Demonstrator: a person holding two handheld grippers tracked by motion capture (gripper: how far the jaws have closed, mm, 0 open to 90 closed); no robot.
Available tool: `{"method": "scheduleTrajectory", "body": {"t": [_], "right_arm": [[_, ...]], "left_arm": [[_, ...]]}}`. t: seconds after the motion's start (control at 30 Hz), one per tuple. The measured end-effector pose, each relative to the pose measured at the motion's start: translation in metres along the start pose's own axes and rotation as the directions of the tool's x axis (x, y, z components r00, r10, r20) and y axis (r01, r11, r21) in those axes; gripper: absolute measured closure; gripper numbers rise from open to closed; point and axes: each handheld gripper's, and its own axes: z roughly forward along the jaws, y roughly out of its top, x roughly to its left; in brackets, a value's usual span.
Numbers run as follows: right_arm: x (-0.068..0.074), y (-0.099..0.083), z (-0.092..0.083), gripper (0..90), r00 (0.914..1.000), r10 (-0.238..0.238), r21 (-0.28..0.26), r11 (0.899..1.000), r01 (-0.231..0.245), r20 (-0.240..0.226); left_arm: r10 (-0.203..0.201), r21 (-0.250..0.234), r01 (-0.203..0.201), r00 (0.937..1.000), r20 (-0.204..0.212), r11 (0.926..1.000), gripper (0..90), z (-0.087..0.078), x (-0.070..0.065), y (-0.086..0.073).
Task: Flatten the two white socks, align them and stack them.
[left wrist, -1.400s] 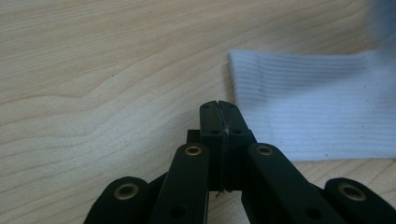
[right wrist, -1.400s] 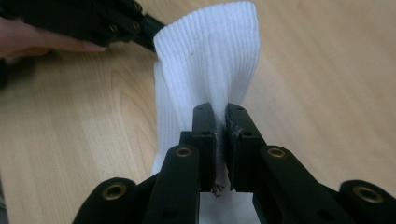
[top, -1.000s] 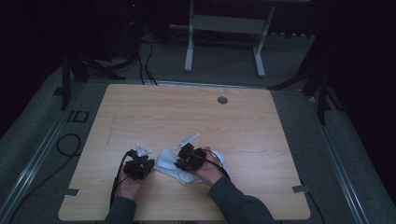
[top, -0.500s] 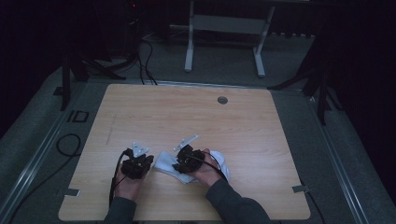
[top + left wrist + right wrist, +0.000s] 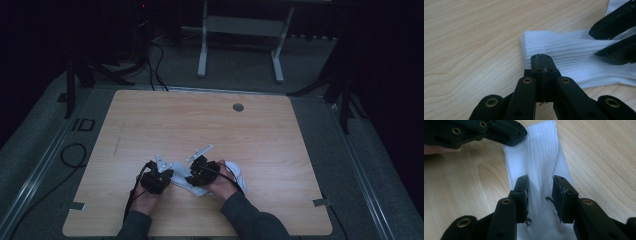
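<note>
White ribbed sock [image 5: 574,60], laid flat on wooden table [image 5: 280,145].
Soft, light, limp; best pinched at cuff. Left gripper [image 5: 541,58] is closed empty; right gripper [image 5: 540,187] is spread astride the fabric.

— How does the overhead view look?

— Dim. The pale rectangular wooden table [image 5: 200,130] is the only lit surface; the floor and background around it fall into near black, and small detail is soft and grainy.

— And the two close views?

— Much brighter, evenly lit. The white ribbed fabric sock [image 5: 574,55] reads crisp, with soft shadow under the black jaws. The nearest jaw links at the bottom edge blur slightly. No glare on the wood.
</note>
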Motion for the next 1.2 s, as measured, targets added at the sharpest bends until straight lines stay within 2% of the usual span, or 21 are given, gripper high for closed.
{"method": "scheduleTrajectory", "body": {"t": [0.23, 0.27, 0.33, 0.47, 0.57, 0.77, 0.8, 0.93, 1.03, 1.07, 1.17, 1.2], "right_arm": [[-0.002, -0.003, -0.017, 61.5, 1.0000, -0.008, -0.027, 1.000, 0.009, 0.005], [-0.004, -0.006, -0.025, 61.1, 0.9993, -0.018, -0.033, 0.999, 0.019, 0.033], [-0.004, -0.008, -0.027, 61.1, 0.9989, -0.022, -0.033, 0.999, 0.023, 0.042], [-0.011, -0.018, -0.040, 61.4, 0.9949, -0.027, -0.038, 0.999, 0.031, 0.097], [-0.019, -0.032, -0.052, 61.3, 0.9911, -0.012, -0.039, 0.999, 0.018, 0.132], [-0.026, -0.052, -0.066, 61.8, 0.9858, 0.002, -0.037, 0.999, 0.004, 0.168], [-0.030, -0.060, -0.071, 62.3, 0.9836, 0.021, -0.042, 0.999, -0.014, 0.179], [-0.037, -0.071, -0.077, 62.3, 0.9801, 0.046, -0.048, 0.998, -0.038, 0.193], [-0.052, -0.078, -0.086, 62.3, 0.9631, 0.081, -0.062, 0.996, -0.067, 0.256], [-0.052, -0.078, -0.086, 62.3, 0.9631, 0.081, -0.062, 0.996, -0.067, 0.256], [-0.065, -0.080, -0.092, 61.5, 0.9522, 0.123, -0.084, 0.991, -0.104, 0.279], [-0.076, -0.081, -0.093, 60.9, 0.9452, 0.157, -0.089, 0.987, -0.137, 0.286]], "left_arm": [[-0.013, 0.005, 0.013, 0.9999, 0.005, 0.9999, 89.8, 0.000, 0.000, 0.000], [-0.017, 0.003, 0.017, 0.9998, 0.005, 0.9999, 89.8, 0.001, 0.000, 0.000], [-0.020, 0.001, 0.020, 0.9998, 0.003, 0.9998, 89.8, 0.001, -0.001, 0.000], [-0.018, 0.004, 0.018, 0.9998, -0.003, 0.9998, 89.8, 0.001, -0.001, 0.000], [-0.017, 0.006, 0.017, 0.9998, -0.005, 0.9998, 89.8, 0.000, -0.001, 0.000], [-0.025, 0.002, 0.025, 0.9997, -0.004, 0.9997, 89.8, 0.000, -0.001, 0.000], [-0.019, 0.009, 0.019, 0.9998, -0.004, 0.9998, 89.8, 0.000, -0.001, 0.000], [-0.020, 0.011, 0.020, 0.9998, -0.004, 0.9997, 89.8, 0.000, -0.001, 0.000], [-0.027, 0.008, 0.027, 0.9996, -0.003, 0.9996, 89.8, 0.000, -0.001, 0.000], [-0.026, 0.009, 0.026, 0.9996, -0.003, 0.9996, 89.8, 0.000, -0.001, 0.000], [-0.027, 0.010, 0.027, 0.9996, -0.003, 0.9996, 89.8, 0.000, -0.001, 0.000], [-0.020, 0.015, 0.020, 0.9998, -0.002, 0.9997, 89.8, -0.001, -0.001, 0.000]]}}
